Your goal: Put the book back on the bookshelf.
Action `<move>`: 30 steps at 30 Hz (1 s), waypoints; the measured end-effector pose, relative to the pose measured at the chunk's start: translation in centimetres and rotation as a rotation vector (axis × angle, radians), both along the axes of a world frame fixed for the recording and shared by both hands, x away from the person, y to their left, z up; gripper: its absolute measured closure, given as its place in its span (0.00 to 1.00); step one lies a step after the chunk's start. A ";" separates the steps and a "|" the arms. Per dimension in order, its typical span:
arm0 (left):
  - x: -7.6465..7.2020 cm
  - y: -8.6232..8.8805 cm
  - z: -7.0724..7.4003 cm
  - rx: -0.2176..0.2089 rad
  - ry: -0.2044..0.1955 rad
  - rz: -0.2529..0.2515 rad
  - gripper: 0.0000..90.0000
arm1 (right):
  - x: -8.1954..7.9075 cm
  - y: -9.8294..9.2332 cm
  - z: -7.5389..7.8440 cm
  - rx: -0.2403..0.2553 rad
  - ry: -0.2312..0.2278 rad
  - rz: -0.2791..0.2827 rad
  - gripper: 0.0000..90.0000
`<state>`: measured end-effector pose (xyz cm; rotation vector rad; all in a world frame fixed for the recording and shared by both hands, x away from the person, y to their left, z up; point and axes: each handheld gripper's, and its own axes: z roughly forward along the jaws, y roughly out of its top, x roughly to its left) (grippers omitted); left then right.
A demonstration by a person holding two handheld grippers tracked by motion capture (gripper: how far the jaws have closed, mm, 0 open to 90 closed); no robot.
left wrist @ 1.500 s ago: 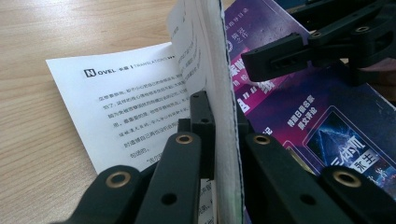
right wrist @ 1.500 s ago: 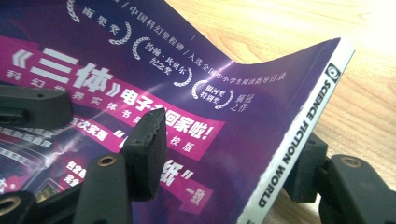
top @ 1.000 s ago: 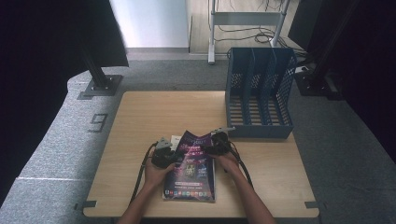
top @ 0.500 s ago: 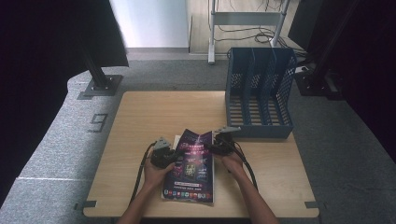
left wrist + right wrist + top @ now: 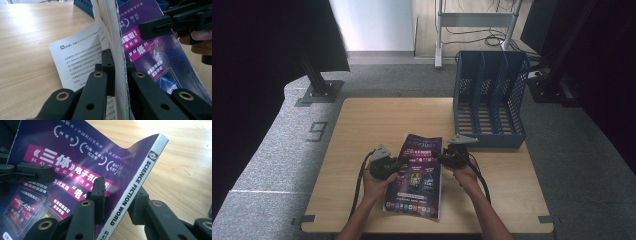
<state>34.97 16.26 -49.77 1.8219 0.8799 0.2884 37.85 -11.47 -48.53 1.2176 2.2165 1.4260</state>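
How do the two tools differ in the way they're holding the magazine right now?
The left tool clamps the magazine on its open page edge, with a white text page hanging loose beside it; the right tool straddles the spine edge printed SCIENCE FICTION WORLD. The left tool's jaws press tight on the pages; the right tool's have just been closing around the spine. Both grip opposite sides of the same purple magazine above the table.

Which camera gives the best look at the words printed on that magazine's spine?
The right gripper view: the magazine fills it, its white spine reading "SCIENCE FICTION WORLD". The left gripper view shows its page edges and purple cover, not the spine. The high view shows the whole cover from above, too small to read.
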 end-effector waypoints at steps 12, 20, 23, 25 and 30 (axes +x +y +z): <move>-1.0 0.2 1.7 -0.030 -0.055 -0.008 0.97 | -1.6 -0.4 1.7 0.026 -0.086 0.021 0.78; -1.5 0.5 2.6 -0.045 -0.081 -0.008 0.97 | -2.3 -0.6 2.6 0.042 -0.143 0.047 0.79; -1.7 0.7 3.2 -0.049 -0.099 -0.008 0.97 | -2.7 -0.6 3.3 0.043 -0.173 0.058 0.79; -1.8 0.8 3.6 -0.054 -0.113 -0.006 0.97 | -2.9 -0.5 3.8 0.044 -0.197 0.062 0.80; -2.0 1.2 4.0 -0.063 -0.131 0.002 0.97 | -3.5 0.0 5.1 0.029 -0.257 0.079 0.81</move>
